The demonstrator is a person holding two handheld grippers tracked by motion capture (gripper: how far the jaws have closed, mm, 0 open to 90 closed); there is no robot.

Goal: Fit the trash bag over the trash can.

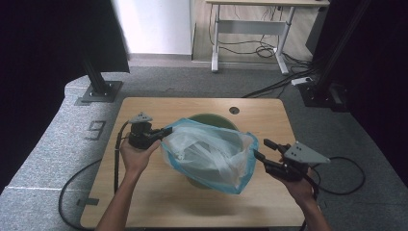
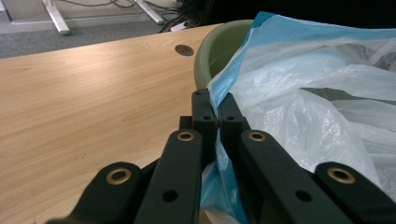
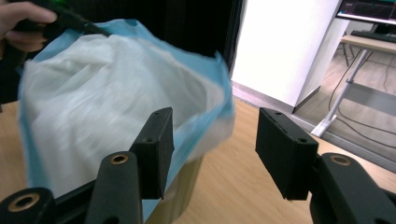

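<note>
Looking down, high view: the blue-edged plastic bag (image 1: pixel 207 154) hung over the green bin (image 1: pixel 210 120) at the middle of the wooden table (image 1: pixel 159 202), its mouth spread between the two tongs.
Left gripper, high view: the left gripper (image 1: pixel 166 131) sat at the bag's left rim, jaws pinched together on the blue edge, held by the person's left hand (image 1: pixel 136 155).
Right gripper, high view: the right gripper (image 1: pixel 262 150) stood just off the bag's right corner, jaws parted, the blue edge near their tips but not pressed between them; the right hand (image 1: pixel 300 185) gripped it from below.
Surroundings, high view: a grey carpet (image 1: pixel 43 154) lay round the table, with a desk frame (image 1: pixel 250 29) well behind it.

Left gripper view, grip: the left gripper (image 2: pixel 217 119) had its jaws narrow, clamped on the bag's blue hem (image 2: pixel 223 98), which ran up between the pads.
Left gripper view, bag: the plastic bag (image 2: pixel 317 93) billowed to the right of the jaws, with the green bin (image 2: pixel 219 51) just behind the pinched hem.

Right gripper view, jaws: the right gripper (image 3: pixel 215 149) stood fairly wide, nothing between the pads.
Right gripper view, bag: the plastic bag (image 3: pixel 107 98) lay behind and left of the left-hand jaw, apart from the right-hand one; whether it touched that jaw could not be told through the blur.
Right gripper view, far side: the left hand (image 3: pixel 23 23) held the bag's far top corner.
</note>
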